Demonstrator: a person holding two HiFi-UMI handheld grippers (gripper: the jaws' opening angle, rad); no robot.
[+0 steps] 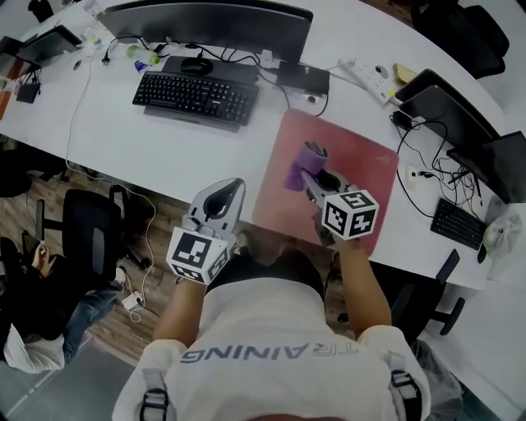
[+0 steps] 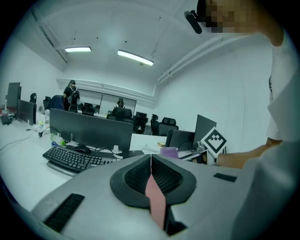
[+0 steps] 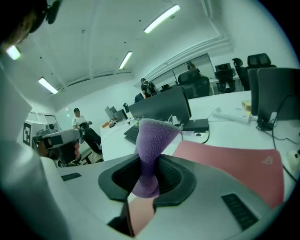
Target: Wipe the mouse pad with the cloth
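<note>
Nearest the body, the left gripper (image 1: 233, 187) hangs at the desk's (image 1: 123, 140) near edge, just left of the pad (image 1: 362, 160). Its fingers (image 2: 140, 173) are pressed together with nothing between them. It carries no cloth and is off the pad, so I judge it has no part in the wipe unless it is wanted to steady a corner.

The right gripper (image 1: 306, 175) is the one that matters. Its fingers (image 3: 171, 176) pinch the purple cloth (image 3: 152, 140) at the waist, and a loose tuft stands out past the tips. From above, the cloth (image 1: 304, 160) sits over the pad's left part, about midway between its near and far edges.

The right gripper view shows the pad (image 3: 234, 164) running off ahead and to the right of the tuft. Most of the bare pink surface therefore lies that way from the fingers, with only a narrow strip to the left. The pad sits askew to the desk edge, with one corner pointing at the person. From here it looks close to square, so I cannot name a long side.

Whether the cloth touches the pad is not clear. The tuft seems raised rather than flattened, so the stroke probably calls for lowering it first and then sweeping rightward and away.

Beyond the pad are the keyboard (image 1: 196, 97) to the far left and a monitor (image 1: 205, 25) behind it. Both are well apart from any sweep.
</note>
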